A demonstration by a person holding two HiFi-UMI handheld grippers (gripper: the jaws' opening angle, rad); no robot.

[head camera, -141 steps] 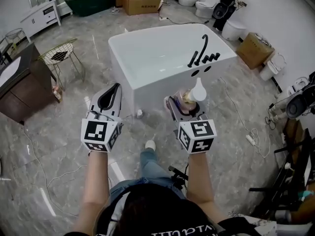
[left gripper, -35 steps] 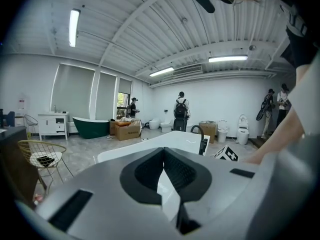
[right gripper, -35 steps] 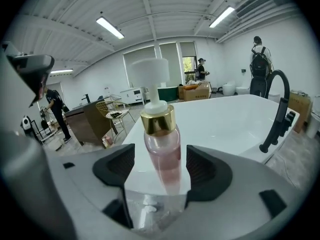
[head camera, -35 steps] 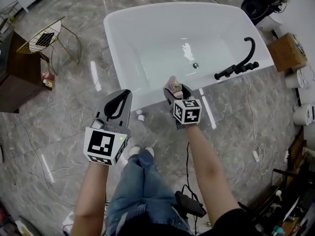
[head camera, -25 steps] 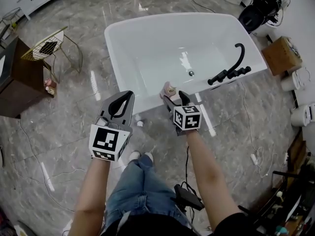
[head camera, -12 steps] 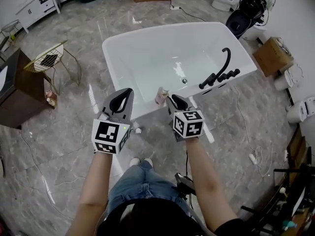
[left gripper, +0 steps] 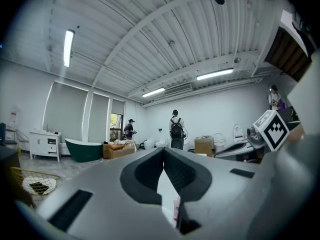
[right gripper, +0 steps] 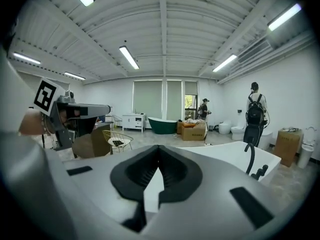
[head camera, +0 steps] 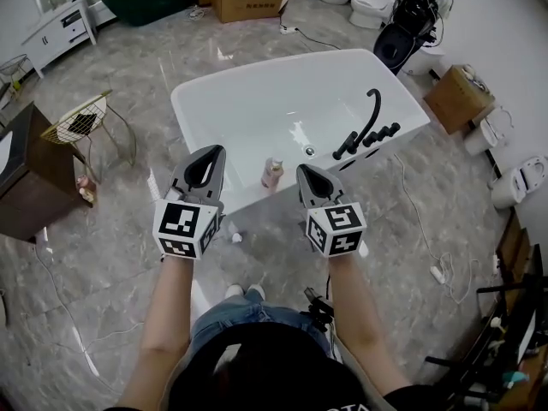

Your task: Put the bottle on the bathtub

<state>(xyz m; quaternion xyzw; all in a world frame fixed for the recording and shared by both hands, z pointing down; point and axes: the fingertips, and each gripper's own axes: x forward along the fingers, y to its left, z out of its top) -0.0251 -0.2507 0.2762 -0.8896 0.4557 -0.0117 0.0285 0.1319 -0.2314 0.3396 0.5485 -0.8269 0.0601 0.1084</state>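
The small pink bottle stands upright on the near rim of the white bathtub, free of both grippers. My right gripper hangs just to its right and slightly nearer me, shut with nothing between its jaws. My left gripper is level with it on the left of the bottle, also shut and empty. In the left gripper view a sliver of the pink bottle shows below the closed jaws. The right gripper view shows the tub's white rim and its black faucet.
A black faucet stands on the tub's right rim. A gold wire chair and a dark wooden cabinet are at the left. Cardboard boxes, toilets and floor cables lie at the right. People stand far back.
My right gripper has let go of the bottle, leaving it on the tub's near rim, and has drawn back toward me. The left gripper stays shut beside it.
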